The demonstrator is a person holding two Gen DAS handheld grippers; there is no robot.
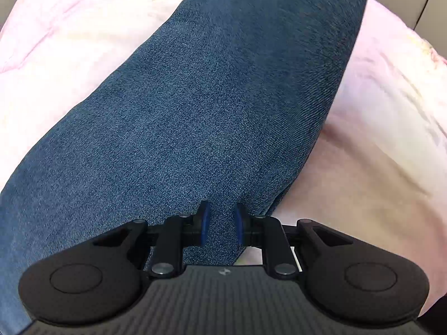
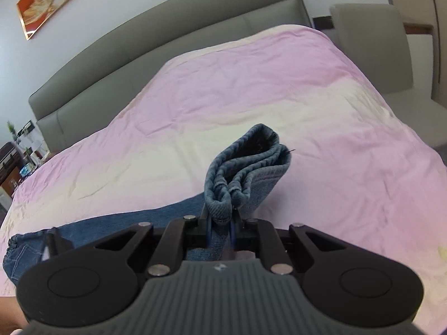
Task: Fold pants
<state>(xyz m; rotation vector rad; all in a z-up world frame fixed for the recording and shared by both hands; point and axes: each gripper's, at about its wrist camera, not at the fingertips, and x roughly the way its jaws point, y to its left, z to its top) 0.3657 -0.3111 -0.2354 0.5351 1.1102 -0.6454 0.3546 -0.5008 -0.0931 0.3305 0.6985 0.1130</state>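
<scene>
Denim is what you are handling: the pants [image 1: 212,106] lie along the bed [image 1: 377,145] on its pink sheet, thick twill that looks heavy for cloth, limp, and rough enough not to slide much between rubber pads. Your left gripper [image 1: 220,227] hangs just over the near part of the leg, jaws parted by a modest gap with only fabric below them, gripping nothing. If you take hold here, I would bite the leg's right edge, where the layers meet, rather than the flat middle.

Your right gripper [image 2: 220,227] is clamped on the bunched hem ends [image 2: 245,167], which stand up above the jaws; the rest of the pants trails left across the sheet toward the waistband [image 2: 19,247]. Expect the hanging weight to drag, so keep the hems pinched deep.
</scene>
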